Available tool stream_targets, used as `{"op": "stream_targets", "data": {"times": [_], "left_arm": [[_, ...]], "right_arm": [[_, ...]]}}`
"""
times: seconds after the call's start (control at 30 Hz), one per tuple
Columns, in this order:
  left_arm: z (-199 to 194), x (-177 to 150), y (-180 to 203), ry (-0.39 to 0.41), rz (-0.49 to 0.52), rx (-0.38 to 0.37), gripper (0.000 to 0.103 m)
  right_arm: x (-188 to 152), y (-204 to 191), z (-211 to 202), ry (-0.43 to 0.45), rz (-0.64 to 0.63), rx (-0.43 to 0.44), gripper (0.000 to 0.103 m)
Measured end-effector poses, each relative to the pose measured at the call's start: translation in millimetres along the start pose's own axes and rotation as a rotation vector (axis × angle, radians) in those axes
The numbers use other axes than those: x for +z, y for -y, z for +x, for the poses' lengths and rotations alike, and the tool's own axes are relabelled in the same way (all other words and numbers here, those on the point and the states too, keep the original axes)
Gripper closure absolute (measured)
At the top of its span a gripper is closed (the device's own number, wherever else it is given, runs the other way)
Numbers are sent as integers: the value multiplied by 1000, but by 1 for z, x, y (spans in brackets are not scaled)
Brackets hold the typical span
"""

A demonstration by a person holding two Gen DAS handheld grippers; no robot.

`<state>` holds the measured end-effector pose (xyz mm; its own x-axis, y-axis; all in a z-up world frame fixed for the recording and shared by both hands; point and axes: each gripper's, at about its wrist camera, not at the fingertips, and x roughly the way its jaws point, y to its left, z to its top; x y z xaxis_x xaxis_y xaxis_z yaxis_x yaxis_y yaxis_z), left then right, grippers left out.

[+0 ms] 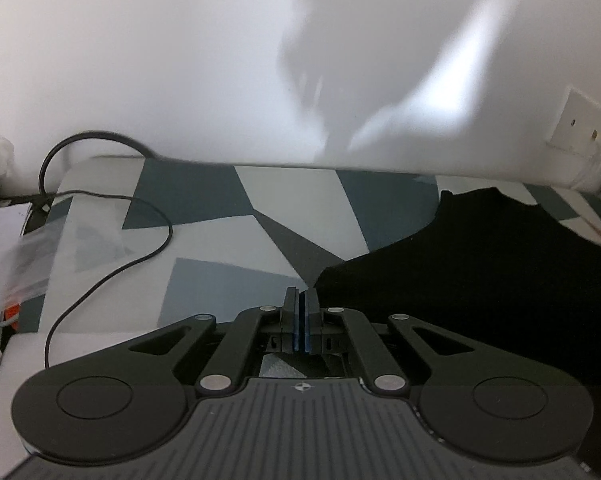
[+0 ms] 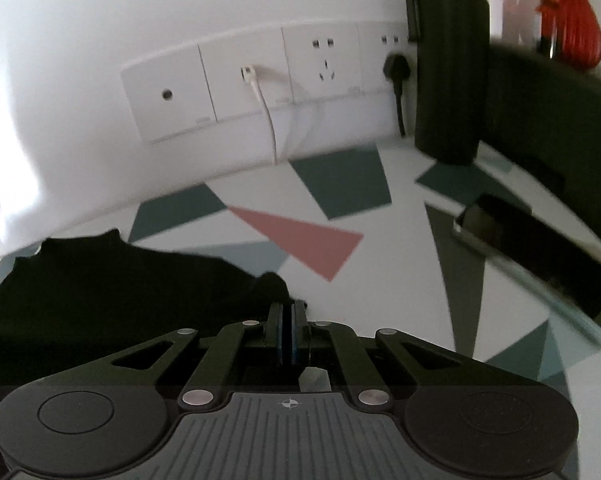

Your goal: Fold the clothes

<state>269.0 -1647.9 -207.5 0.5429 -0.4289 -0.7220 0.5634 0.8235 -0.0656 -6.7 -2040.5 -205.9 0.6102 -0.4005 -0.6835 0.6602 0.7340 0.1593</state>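
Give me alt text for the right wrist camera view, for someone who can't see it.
The right gripper, jaws closed, sits at the edge of a black garment spread on a table with a geometric-patterned cover. A dark bottle stands by wall sockets, and a phone lies to the right.

Black grippers [image 1: 301,298], blue-padded fingers [image 2: 295,332]
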Motion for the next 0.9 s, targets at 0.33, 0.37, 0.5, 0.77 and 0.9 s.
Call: {"op": "stream_targets", "data": {"times": [0.33,0.37,0.5,0.77,0.9], "left_arm": [[-53,-11,10,-43,33,-118,35],[-59,-18,16,-52,65,-142,35],[-67,-50,44,-91,251,-131,35],[-55,-53,17,-89,38,-50,75],[-56,-57,13,-88,70,-45,75]], "right_arm": [[-16,31,-36,-17,92,53,75],[-19,34,-37,-29,95,65,75],[-24,37,-32,-35,138,107,71],[-17,29,-39,-20,233,170,89],[-10,30,-67,12,249,202,89]]}}
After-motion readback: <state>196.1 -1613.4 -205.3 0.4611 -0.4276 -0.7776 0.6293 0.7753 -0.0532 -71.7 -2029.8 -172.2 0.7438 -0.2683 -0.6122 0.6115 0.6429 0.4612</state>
